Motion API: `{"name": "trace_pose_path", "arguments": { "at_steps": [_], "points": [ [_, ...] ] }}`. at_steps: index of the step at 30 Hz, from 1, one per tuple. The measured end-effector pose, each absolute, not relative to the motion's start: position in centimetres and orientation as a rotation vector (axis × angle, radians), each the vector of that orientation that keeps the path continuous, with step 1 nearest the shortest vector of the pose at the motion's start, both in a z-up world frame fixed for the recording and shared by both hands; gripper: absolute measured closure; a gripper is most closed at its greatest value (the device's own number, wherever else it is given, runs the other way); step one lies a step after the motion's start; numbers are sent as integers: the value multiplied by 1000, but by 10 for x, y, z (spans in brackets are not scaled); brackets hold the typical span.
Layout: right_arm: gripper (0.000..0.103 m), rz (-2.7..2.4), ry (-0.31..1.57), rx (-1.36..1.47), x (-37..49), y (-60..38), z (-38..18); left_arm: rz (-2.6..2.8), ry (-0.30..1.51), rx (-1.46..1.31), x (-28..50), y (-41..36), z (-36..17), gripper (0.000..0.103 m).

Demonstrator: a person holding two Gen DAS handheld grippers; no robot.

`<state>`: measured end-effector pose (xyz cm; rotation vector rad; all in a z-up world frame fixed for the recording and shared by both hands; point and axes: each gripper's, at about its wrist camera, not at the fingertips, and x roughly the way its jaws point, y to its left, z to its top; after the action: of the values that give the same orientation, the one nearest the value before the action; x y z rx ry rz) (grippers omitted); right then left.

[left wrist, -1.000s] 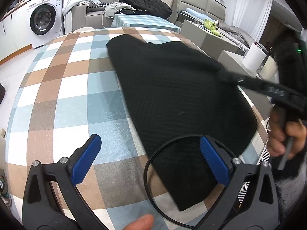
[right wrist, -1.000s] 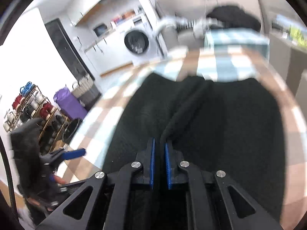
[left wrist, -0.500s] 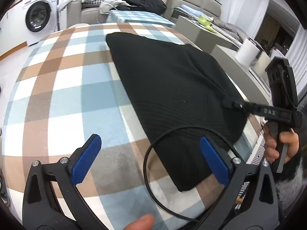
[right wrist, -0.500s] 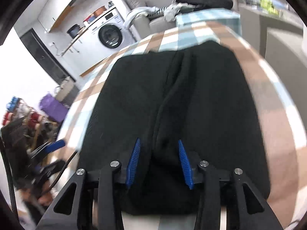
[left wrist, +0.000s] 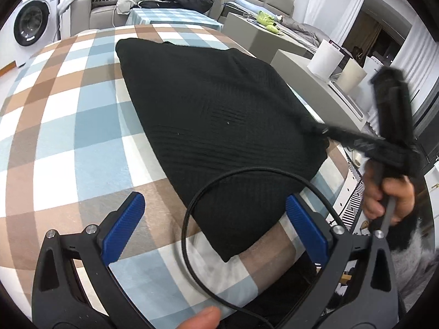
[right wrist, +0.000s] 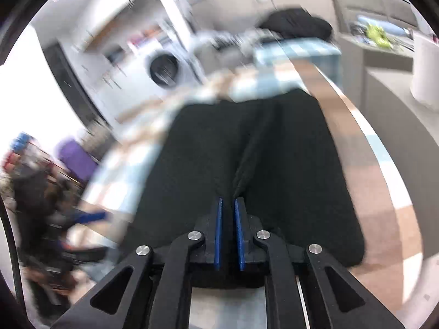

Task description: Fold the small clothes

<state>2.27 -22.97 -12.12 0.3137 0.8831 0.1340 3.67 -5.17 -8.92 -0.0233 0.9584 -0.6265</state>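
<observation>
Black garment [left wrist: 219,126]: matt ribbed knit cloth. Checked tablecloth [left wrist: 68,137] under it: soft matt fabric. Left gripper [left wrist: 216,224]: matt black plastic w/ ridged blue pads, prob. rubber; shiny metal screws.

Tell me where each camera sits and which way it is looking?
Left wrist: sits on the left tongs, open, looking across the checked table at the black garment; a fingertip shows below, and the hand holding the right tongs.
Right wrist: sits on the right tongs, pinched on the garment's ridge, facing the blurred washing machine.
Both share the garment, table and washing machine.
</observation>
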Motion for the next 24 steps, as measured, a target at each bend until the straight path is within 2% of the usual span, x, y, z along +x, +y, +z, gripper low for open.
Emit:
{"name": "trace_pose_path", "arguments": {
  "at_steps": [3,5,10,15,24],
  "points": [
    [77,154,863,365,20,-234,-121,-606,970,1,34,-59,-97,1],
    [55,162,805,361,7,-233,-110,-607,963,2,32,-62,-98,1],
    [37,196,739,350,-3,-234,-95,-598,888,-6,27,-57,-82,1],
    [35,151,750,370,1,-242,-96,-487,797,52,35,-54,-67,1],
    [35,107,770,397,7,-257,-105,-402,865,-98,97,-51,-82,1]
  ]
}}
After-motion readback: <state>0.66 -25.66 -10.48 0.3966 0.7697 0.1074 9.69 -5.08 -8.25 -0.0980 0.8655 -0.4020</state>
